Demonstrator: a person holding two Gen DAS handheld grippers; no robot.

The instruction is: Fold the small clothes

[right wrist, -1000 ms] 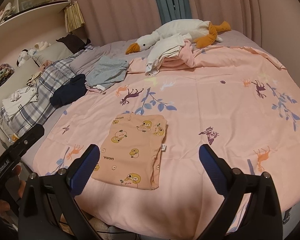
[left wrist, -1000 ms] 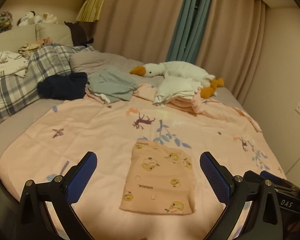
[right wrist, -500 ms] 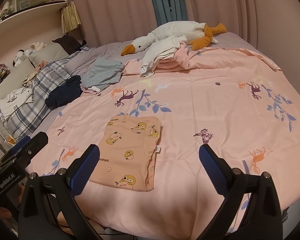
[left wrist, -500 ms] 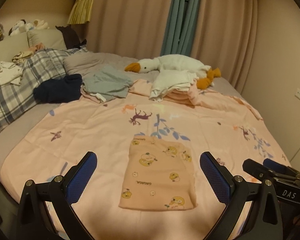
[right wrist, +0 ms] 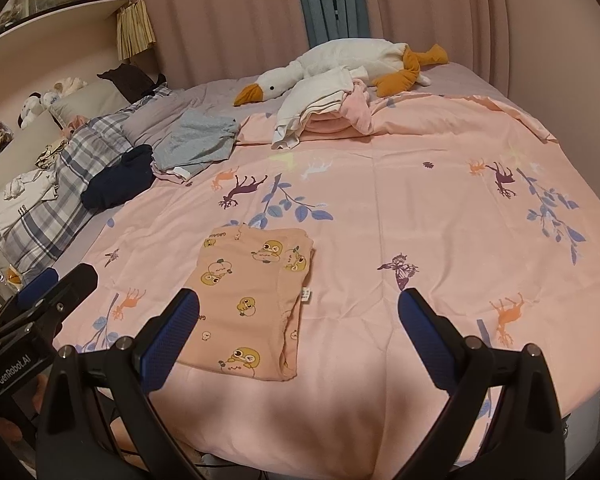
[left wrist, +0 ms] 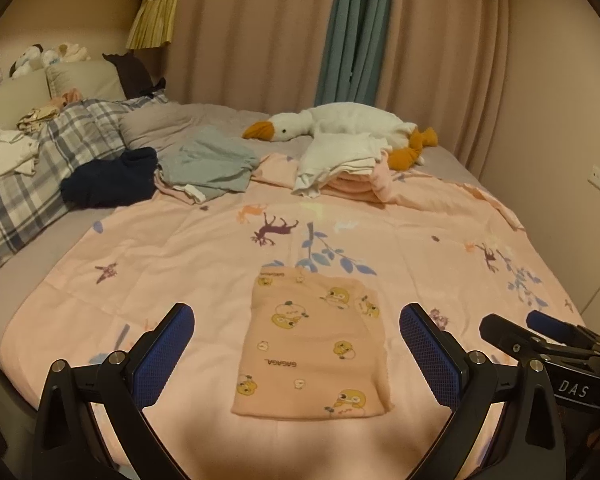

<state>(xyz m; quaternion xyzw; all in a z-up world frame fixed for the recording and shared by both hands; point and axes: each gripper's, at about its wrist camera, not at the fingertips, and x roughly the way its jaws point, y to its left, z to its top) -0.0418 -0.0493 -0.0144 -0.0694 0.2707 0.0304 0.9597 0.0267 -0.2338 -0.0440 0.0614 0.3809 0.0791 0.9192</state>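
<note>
A small peach garment with yellow duck prints (left wrist: 314, 344) lies folded into a flat rectangle on the pink bedspread (left wrist: 204, 248), near the bed's front edge. My left gripper (left wrist: 296, 320) hangs open above its near half, nothing between the blue pads. In the right wrist view the same garment (right wrist: 248, 300) lies left of centre, and my right gripper (right wrist: 298, 306) is open and empty above its right edge. Each gripper shows in the other's view: the right one (left wrist: 540, 336) at the far right, the left one (right wrist: 56, 284) at the far left.
At the back of the bed lie a stack of folded pale clothes (left wrist: 340, 164), a grey garment (left wrist: 208, 164), a dark navy garment (left wrist: 108, 178) and a white plush goose (left wrist: 340, 124). A plaid pillow (left wrist: 40, 184) sits at left. Wall and curtains close the right side.
Both grippers have drawn back and lifted slightly, staying open. The folded garment has not moved. The right gripper shows higher and further in within the left view.
</note>
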